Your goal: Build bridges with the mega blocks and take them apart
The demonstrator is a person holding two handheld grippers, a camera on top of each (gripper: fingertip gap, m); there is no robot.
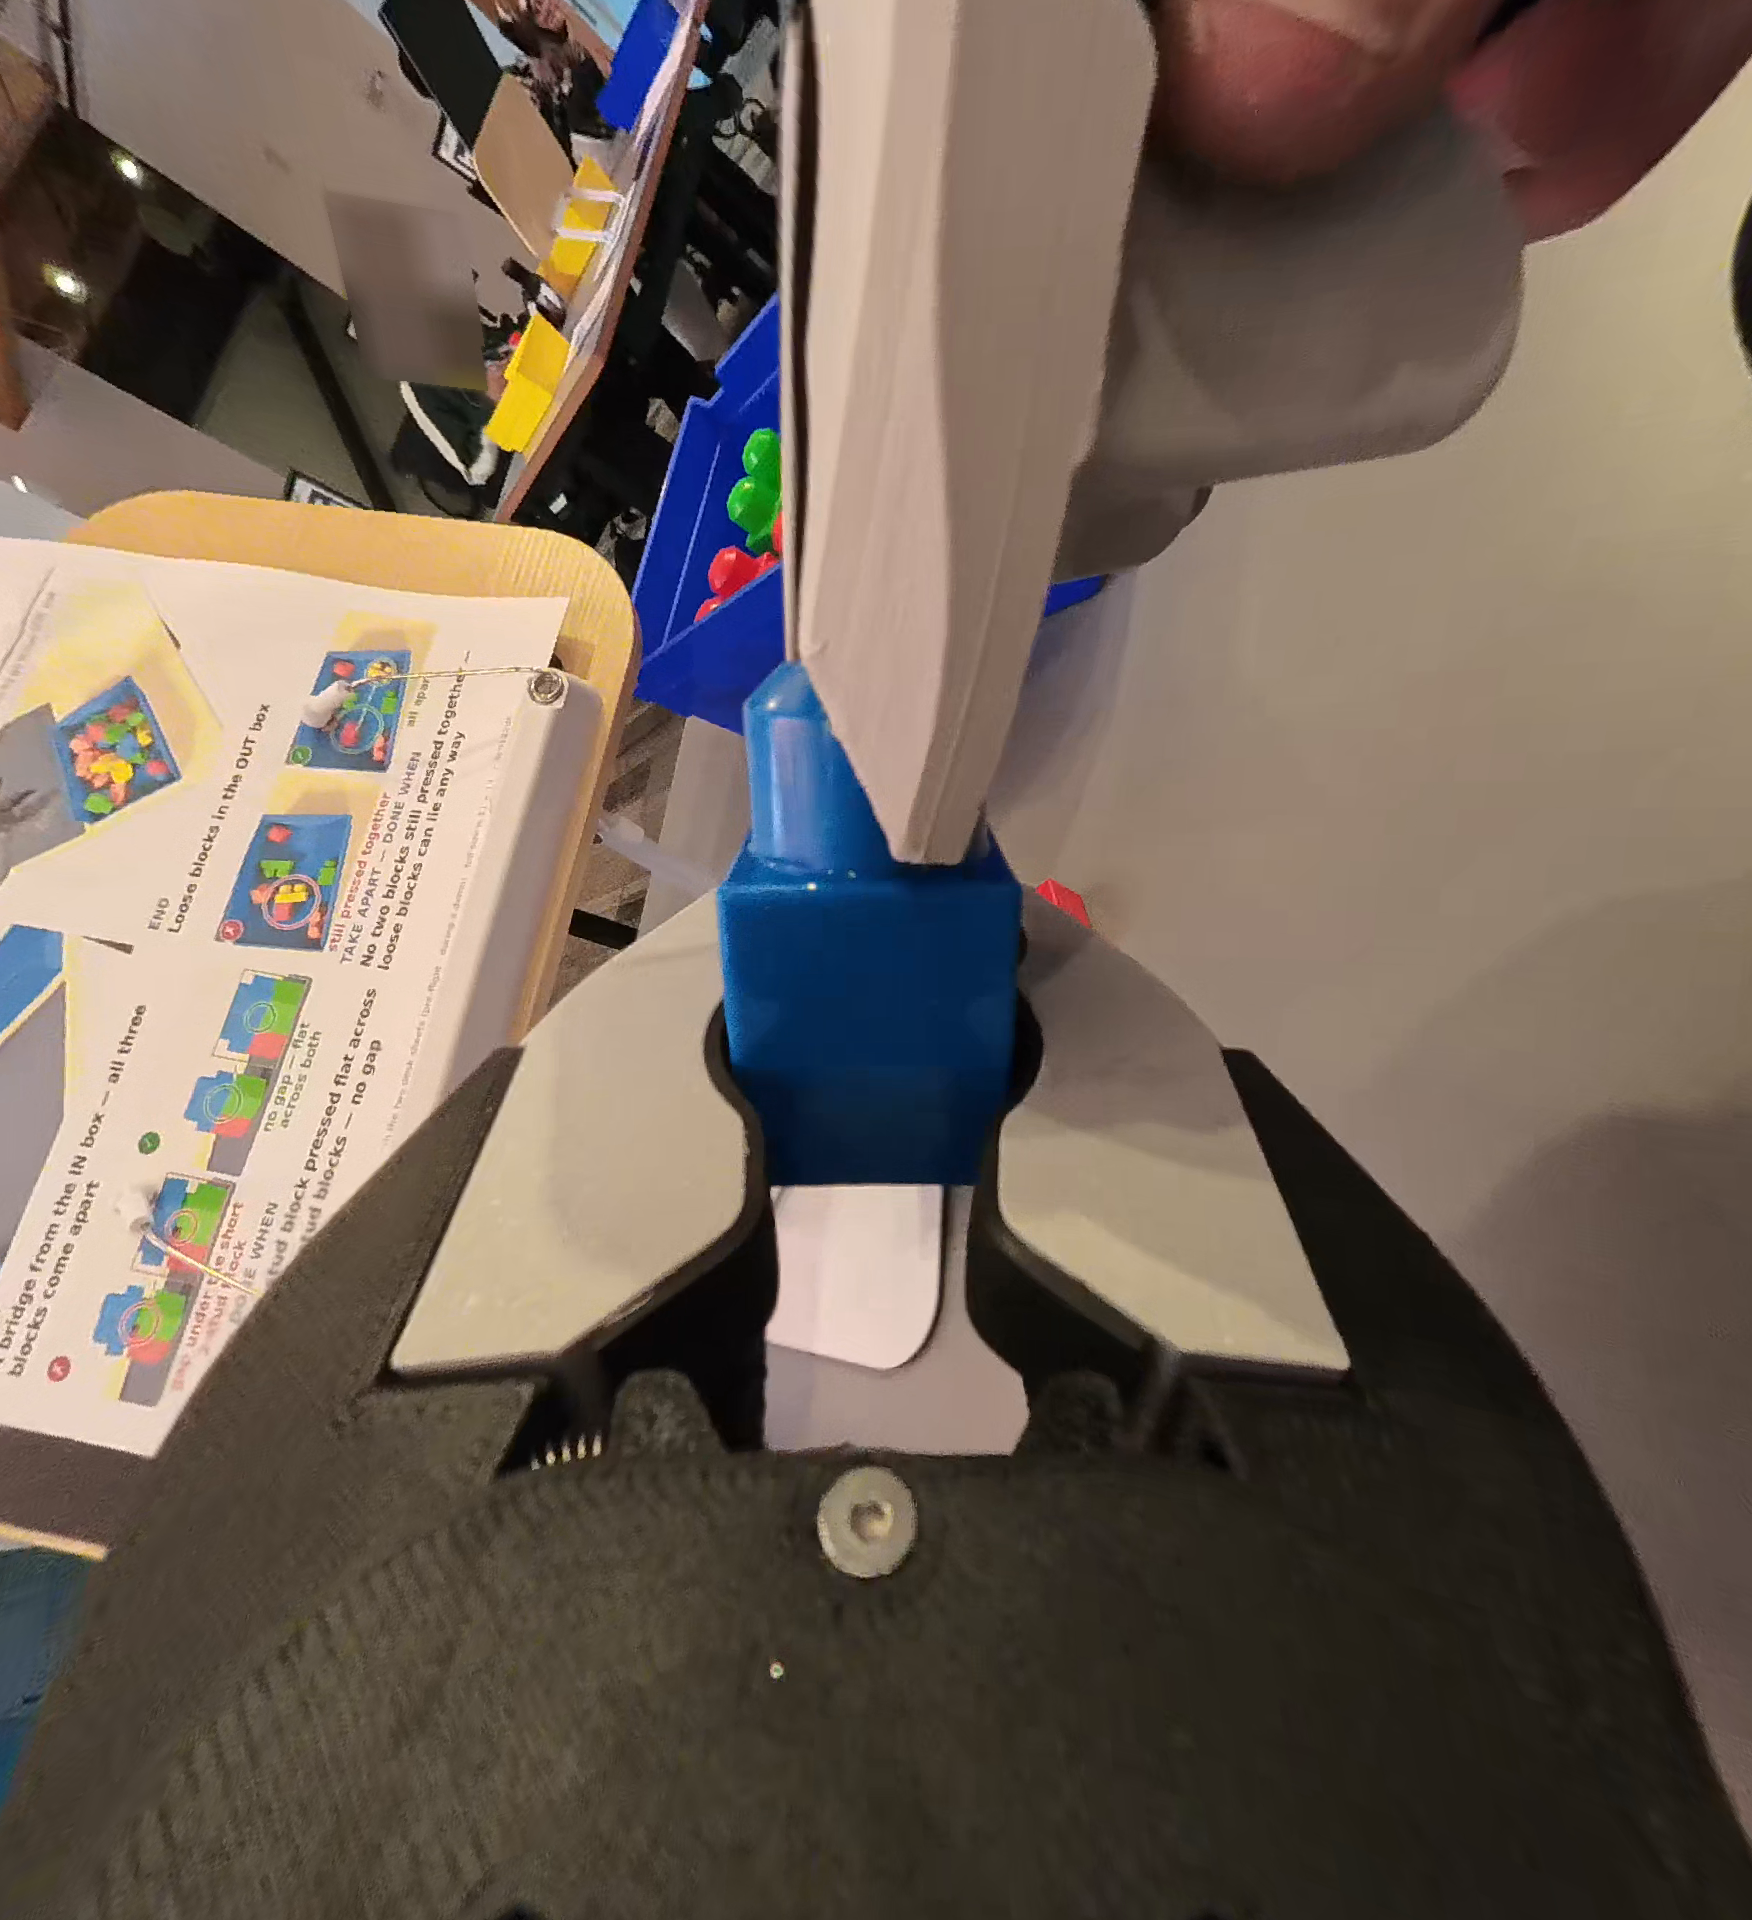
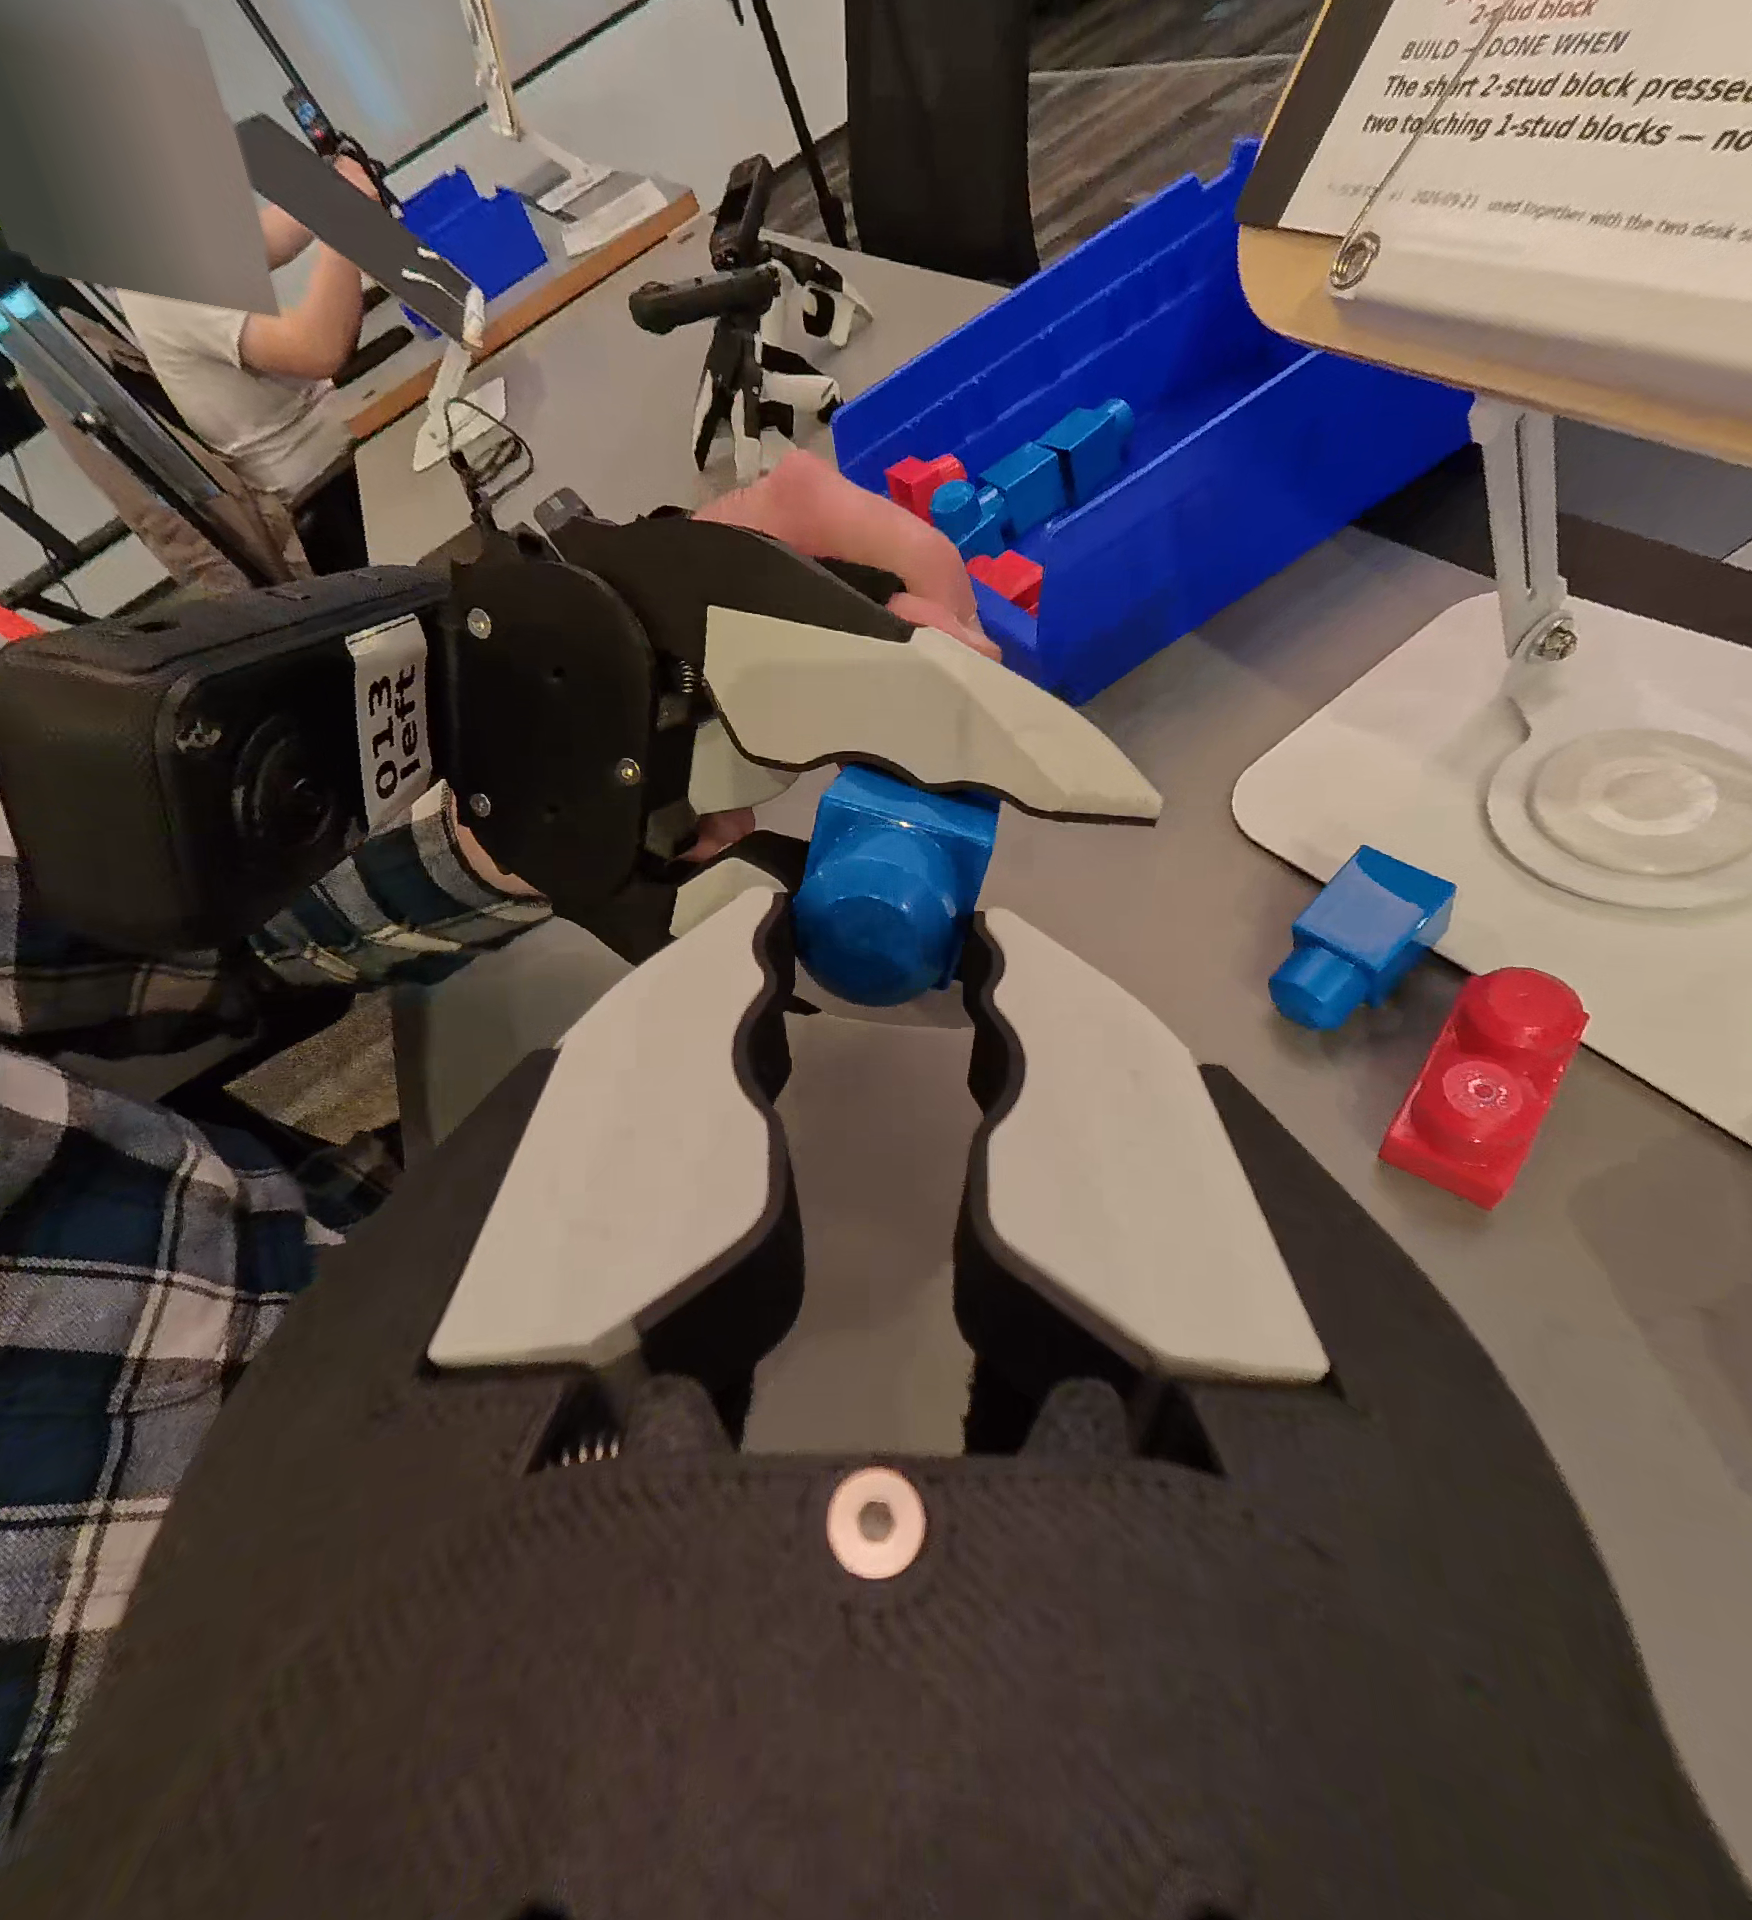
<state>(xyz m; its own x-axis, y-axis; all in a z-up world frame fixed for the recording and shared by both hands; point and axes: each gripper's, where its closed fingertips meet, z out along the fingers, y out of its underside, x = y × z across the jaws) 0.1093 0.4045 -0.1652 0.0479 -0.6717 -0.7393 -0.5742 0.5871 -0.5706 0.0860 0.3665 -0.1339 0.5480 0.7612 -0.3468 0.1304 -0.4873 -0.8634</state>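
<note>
My left gripper (image 1: 872, 997) is shut on the square body of a blue one-stud block (image 1: 867, 1049), held above the grey table. In the right wrist view its upper finger (image 2: 903, 707) lies across the top of the same block (image 2: 903, 831). My right gripper (image 2: 877, 945) is shut on that block's round stud (image 2: 877, 925), with a pad touching each side. In the left wrist view one finger (image 1: 955, 468) of the right gripper comes down beside the stud (image 1: 789, 769). Both grippers hold this one block.
A second blue one-stud block (image 2: 1365, 935) and a red two-stud block (image 2: 1485, 1086) lie on the table at right, by the white base (image 2: 1371, 790) of an instruction-sheet stand (image 2: 1578, 260). A blue bin (image 2: 1215, 582) with blue and red blocks stands behind. Another bin (image 1: 690, 623) shows beyond the sheet (image 1: 228, 935).
</note>
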